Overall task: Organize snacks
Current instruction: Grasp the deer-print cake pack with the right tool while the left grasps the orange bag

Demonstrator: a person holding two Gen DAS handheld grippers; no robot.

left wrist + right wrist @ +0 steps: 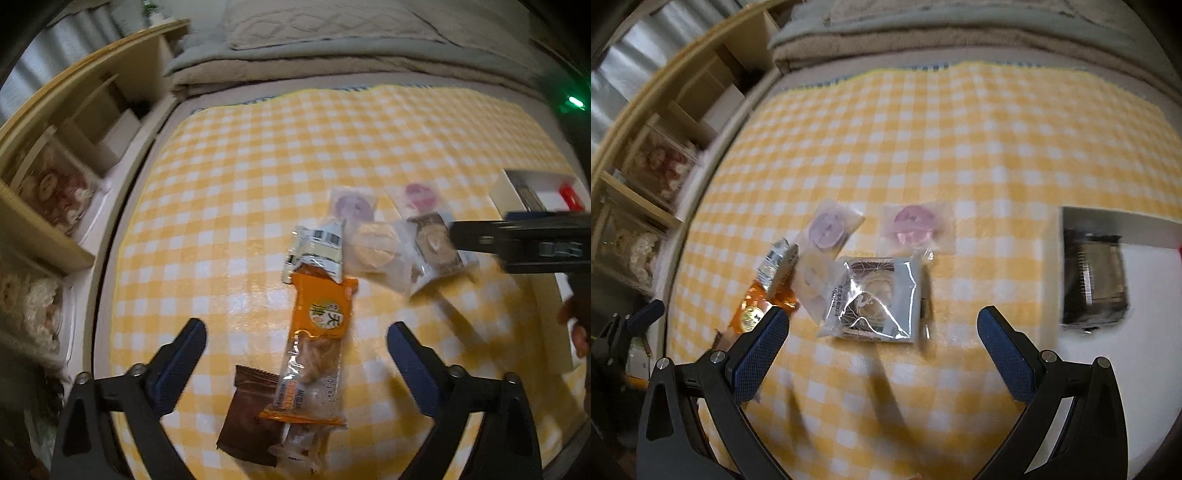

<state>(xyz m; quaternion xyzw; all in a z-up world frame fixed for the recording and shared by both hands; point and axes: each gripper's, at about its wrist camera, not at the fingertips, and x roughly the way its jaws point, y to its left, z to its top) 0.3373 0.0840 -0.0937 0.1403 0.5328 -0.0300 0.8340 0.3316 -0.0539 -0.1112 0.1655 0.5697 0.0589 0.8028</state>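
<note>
Brown wrapper (251, 417) lies nearest the left gripper (295, 354), half under the long orange packet (316, 343). Jaws spread wide, nothing held, straddling the orange packet: probably lining up to pick it lengthwise. Right gripper (882, 343) also wide open and empty, hovering over the clear-wrapped dark pastry (875, 299) mid-way across the yellow checked cloth (960, 147). Pink (914, 225) and purple (831, 229) round cakes sit just beyond, toward the cloth's far edge. White box (1145, 369) at the right edge already holds one dark packet (1095, 280); likely the sorting destination.
</note>
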